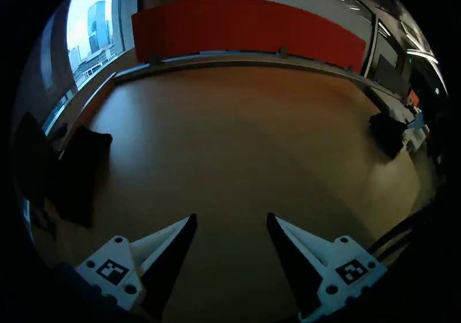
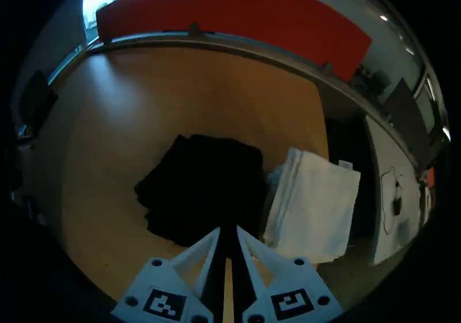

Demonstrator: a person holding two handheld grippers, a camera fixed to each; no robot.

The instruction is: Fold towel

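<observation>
since right gripper (image 2: 227, 231) has fingers pressed nearly together, tips at near edge of dark towel (image 2: 201, 179) lying rumpled straight ahead, hem grasp looks intended; cannot tell if cloth actually pinched. white towel (image 2: 314, 208) folded flat just right of tips, beside dark one; judged finished, set aside. left gripper (image 1: 230, 222) spread, nothing between fingers, over bare table (image 1: 242, 127); probably kept free for second corner.

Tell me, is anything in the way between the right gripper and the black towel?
No, nothing I can see. The right gripper, nearly closed, sits right at the near edge of the black towel on the wooden table. The folded white towel lies beside the black one, not in between.
</observation>
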